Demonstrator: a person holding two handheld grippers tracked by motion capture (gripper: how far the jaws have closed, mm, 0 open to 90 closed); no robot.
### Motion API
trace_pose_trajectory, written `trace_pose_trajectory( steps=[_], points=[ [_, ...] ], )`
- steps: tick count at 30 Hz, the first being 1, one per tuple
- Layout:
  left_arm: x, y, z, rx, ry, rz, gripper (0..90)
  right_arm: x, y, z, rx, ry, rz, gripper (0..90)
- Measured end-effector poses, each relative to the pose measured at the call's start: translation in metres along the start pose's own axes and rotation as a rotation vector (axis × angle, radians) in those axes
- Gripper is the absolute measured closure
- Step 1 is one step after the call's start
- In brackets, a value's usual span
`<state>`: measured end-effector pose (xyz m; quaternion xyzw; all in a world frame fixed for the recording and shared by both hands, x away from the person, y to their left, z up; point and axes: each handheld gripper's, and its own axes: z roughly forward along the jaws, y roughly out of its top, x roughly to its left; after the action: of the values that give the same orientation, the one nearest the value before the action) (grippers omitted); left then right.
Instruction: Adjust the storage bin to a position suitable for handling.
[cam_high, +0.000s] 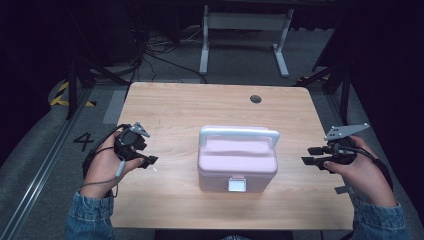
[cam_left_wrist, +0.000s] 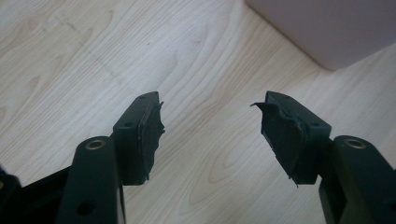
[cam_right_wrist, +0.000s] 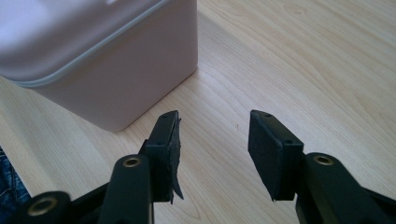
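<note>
- Sitting near the middle of the desk (cam_high: 170, 107), a little toward the person's edge, is a pink box (cam_high: 237, 170) with its lid down; everything below is placed relative to this box.
- On the box's lid a white handle (cam_high: 239, 134) stands upright, and on its front face, toward the person, there is a white latch (cam_high: 237, 184) (it looks fastened, lying flat against the front).
- To the left of the box, apart from it, the left hand-held gripper (cam_high: 150, 161) is held over the wood with its tips toward the box; in the left gripper view its jaws stand wide apart with only bare desk between them, and a corner of the box shows beyond, at the upper right of that view.
- To the right of the box, also apart from it, the right hand-held gripper (cam_high: 309, 159) hovers beside the desk's right edge, tips toward the box; its jaws are likewise spread wide and hold nothing.
- In the right gripper view the box's lower corner lies just beyond the near jaw, not touching it.
- Far behind the box, near the desk's back edge, there is a round dark hole (cam_high: 255, 99) in the wood.
- The pads (cam_left_wrist: 149, 135) on the left jaws look frayed at their edges.
</note>
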<state>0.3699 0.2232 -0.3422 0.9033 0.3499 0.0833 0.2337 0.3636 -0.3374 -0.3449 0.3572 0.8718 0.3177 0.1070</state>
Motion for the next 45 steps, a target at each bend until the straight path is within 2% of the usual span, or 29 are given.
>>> trace_pose_trajectory(
  steps=[1, 2, 5, 8, 10, 11, 14, 16, 18, 22, 24, 26, 31, 32, 33, 35, 40, 42, 43, 45],
  points=[
    [0.000, 0.000, 0.000, 0.000, 0.000, 0.000, 40.5, 0.000, 0.000, 0.000, 0.000, 0.000, 0.000, 54.0],
    [-0.003, 0.001, -0.001, -0.022, -0.028, 0.016, 40.3, 0.001, 0.000, 0.000, -0.004, -0.007, -0.007, 53.5],
    [-0.005, 0.003, -0.002, -0.049, -0.034, 0.027, 40.9, 0.002, 0.001, 0.000, -0.006, -0.006, -0.007, 53.0],
    [-0.009, 0.008, -0.005, -0.078, -0.038, 0.057, 41.2, 0.003, 0.000, 0.001, -0.005, -0.004, -0.008, 52.5],
    [-0.012, 0.012, -0.005, -0.120, -0.054, 0.075, 41.5, 0.004, -0.001, 0.001, -0.004, -0.005, -0.003, 52.4],
    [-0.013, 0.014, -0.006, -0.126, -0.062, 0.078, 42.0, 0.004, -0.001, 0.001, -0.002, -0.005, -0.004, 52.3],
    [-0.018, 0.022, -0.002, -0.172, -0.071, 0.110, 41.9, 0.005, -0.003, 0.001, 0.002, -0.001, 0.000, 52.3],
    [-0.022, 0.028, 0.000, -0.189, -0.072, 0.152, 41.3, 0.006, -0.005, 0.001, 0.005, -0.005, 0.004, 52.3],
    [-0.026, 0.033, 0.002, -0.210, -0.095, 0.152, 42.9, 0.007, -0.007, 0.001, 0.006, -0.006, 0.009, 52.2],
    [-0.032, 0.045, 0.008, -0.232, -0.097, 0.207, 42.3, 0.007, -0.011, 0.000, 0.012, -0.008, 0.017, 52.2],
    [-0.034, 0.049, 0.010, -0.215, -0.106, 0.198, 43.6, 0.008, -0.012, 0.000, 0.016, -0.007, 0.019, 52.1],
    [-0.035, 0.053, 0.013, -0.237, -0.111, 0.221, 43.5, 0.009, -0.013, 0.002, 0.023, -0.010, 0.022, 52.0],
    [-0.038, 0.061, 0.014, -0.324, -0.166, 0.202, 42.6, 0.012, -0.015, 0.005, 0.034, -0.001, 0.022, 51.6],
    [-0.038, 0.061, 0.014, -0.324, -0.166, 0.202, 42.3, 0.012, -0.015, 0.005, 0.034, -0.001, 0.022, 51.6],
    [-0.040, 0.064, 0.014, -0.356, -0.189, 0.199, 41.9, 0.013, -0.016, 0.005, 0.037, -0.002, 0.020, 51.3],
    [-0.041, 0.067, 0.016, -0.383, -0.215, 0.181, 42.3, 0.013, -0.018, 0.006, 0.043, 0.002, 0.022, 51.1],
    [-0.042, 0.074, 0.020, -0.422, -0.210, 0.195, 44.4, 0.013, -0.020, 0.007, 0.049, 0.007, 0.025, 51.1],
    [-0.042, 0.077, 0.023, -0.455, -0.228, 0.192, 45.1, 0.014, -0.021, 0.007, 0.052, 0.012, 0.027, 51.1],
    [-0.043, 0.080, 0.027, -0.489, -0.228, 0.192, 45.5, 0.014, -0.021, 0.007, 0.050, 0.014, 0.029, 51.1],
    [-0.044, 0.083, 0.031, -0.515, -0.218, 0.196, 46.0, 0.014, -0.021, 0.008, 0.052, 0.016, 0.026, 51.1]
  ],
)
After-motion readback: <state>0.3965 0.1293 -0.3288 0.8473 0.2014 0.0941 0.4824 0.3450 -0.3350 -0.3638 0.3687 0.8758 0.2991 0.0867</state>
